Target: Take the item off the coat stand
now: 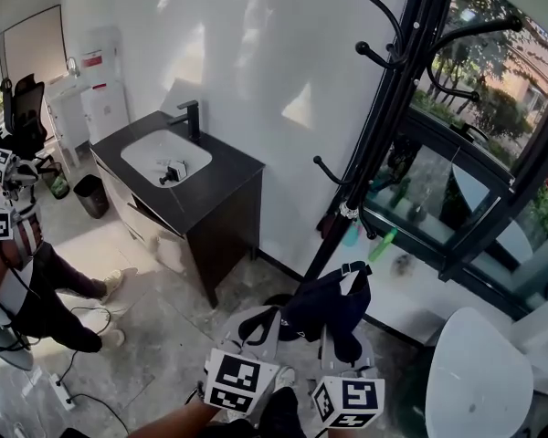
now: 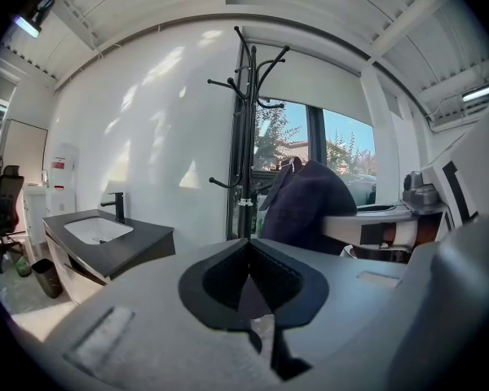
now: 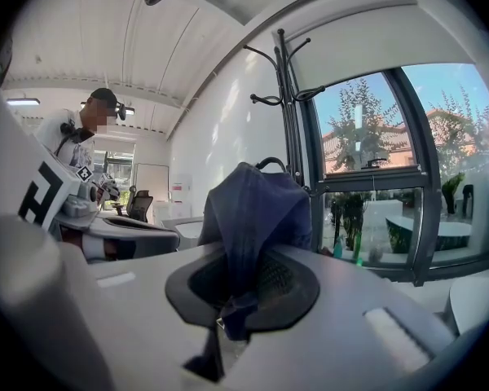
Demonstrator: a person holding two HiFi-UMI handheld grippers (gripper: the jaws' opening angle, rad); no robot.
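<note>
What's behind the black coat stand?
A white wall and a black-framed window with trees outside. The black metal coat stand's foot is covered by the dark navy fabric item pinched in the right gripper's fingers.

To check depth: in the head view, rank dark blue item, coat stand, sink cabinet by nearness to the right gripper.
1. dark blue item, held by the right gripper.
2. coat stand, just ahead, by window.
3. sink cabinet, farther left, against wall.
</note>
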